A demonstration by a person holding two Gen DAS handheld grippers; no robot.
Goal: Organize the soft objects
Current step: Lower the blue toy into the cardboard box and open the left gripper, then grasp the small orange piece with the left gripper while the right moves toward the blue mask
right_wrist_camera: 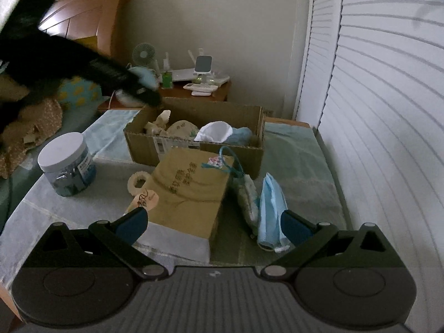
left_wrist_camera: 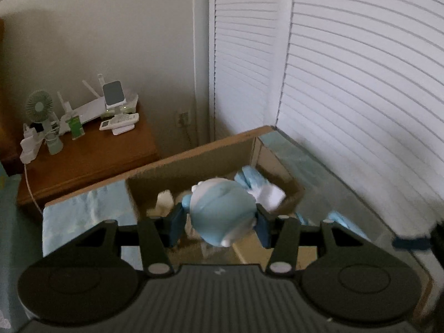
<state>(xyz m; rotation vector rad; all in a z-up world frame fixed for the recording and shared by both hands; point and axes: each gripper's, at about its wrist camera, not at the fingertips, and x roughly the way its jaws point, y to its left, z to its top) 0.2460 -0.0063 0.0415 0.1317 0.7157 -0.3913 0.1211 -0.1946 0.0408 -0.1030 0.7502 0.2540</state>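
- Left wrist view: left gripper (left_wrist_camera: 220,223) clamped on blue-and-white plush toy (left_wrist_camera: 222,211), held over the open cardboard box (left_wrist_camera: 194,158).
- Right wrist view: right gripper (right_wrist_camera: 215,223) jaws wide, nothing held, above a tan paper bag (right_wrist_camera: 191,191); blue face mask (right_wrist_camera: 270,208) just beside the right finger.
- Box beyond the bag, soft items inside.
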